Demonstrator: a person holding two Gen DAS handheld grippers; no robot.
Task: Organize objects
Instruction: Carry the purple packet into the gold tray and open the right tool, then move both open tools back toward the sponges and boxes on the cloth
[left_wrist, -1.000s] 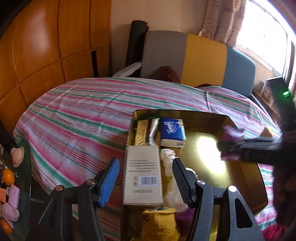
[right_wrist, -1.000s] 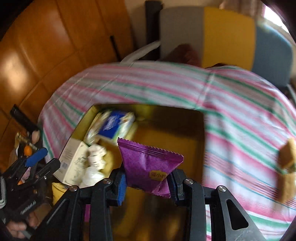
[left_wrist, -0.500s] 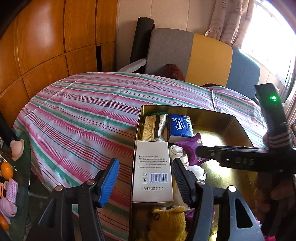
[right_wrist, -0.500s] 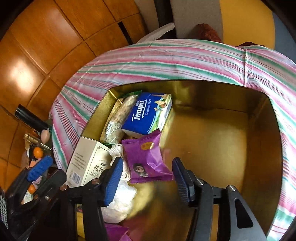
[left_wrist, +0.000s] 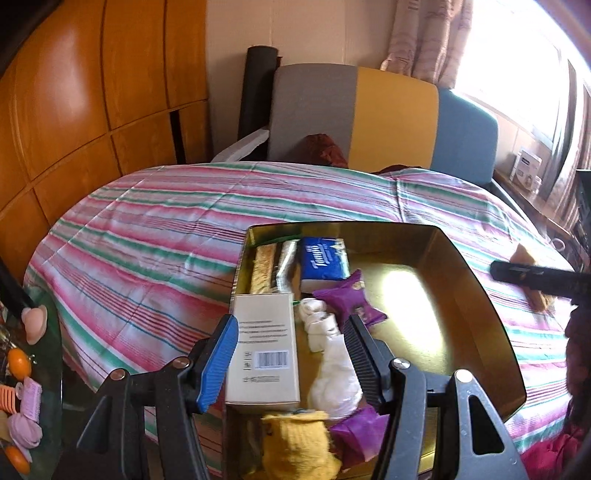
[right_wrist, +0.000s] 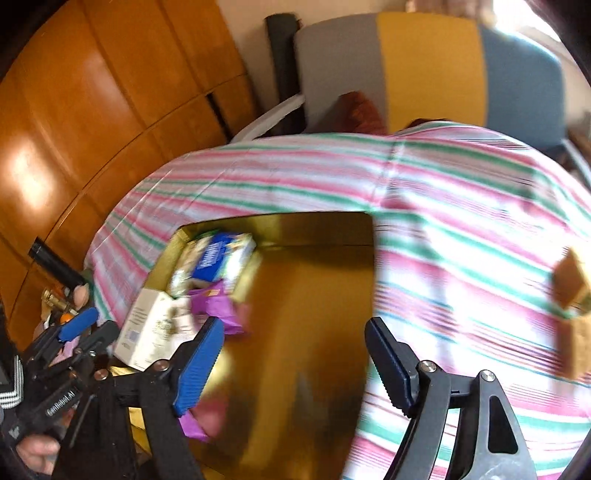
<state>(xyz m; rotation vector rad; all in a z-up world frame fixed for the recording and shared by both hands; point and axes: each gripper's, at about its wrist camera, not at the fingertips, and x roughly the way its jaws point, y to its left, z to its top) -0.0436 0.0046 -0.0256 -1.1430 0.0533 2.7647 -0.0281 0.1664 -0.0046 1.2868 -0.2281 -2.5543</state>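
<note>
The left gripper (left_wrist: 291, 354) hangs spread and empty over the near end of the gold tray (left_wrist: 476, 295), above a white carton (left_wrist: 264, 347) with a barcode and small, unreadable print. The right gripper (right_wrist: 295, 365) is also wide apart, holding nothing. The purple snack packet (left_wrist: 349, 301) lies in the tray beside a blue Tempo tissue pack (left_wrist: 323, 258). "GenRobot.AI" is printed on the left gripper's body.
</note>
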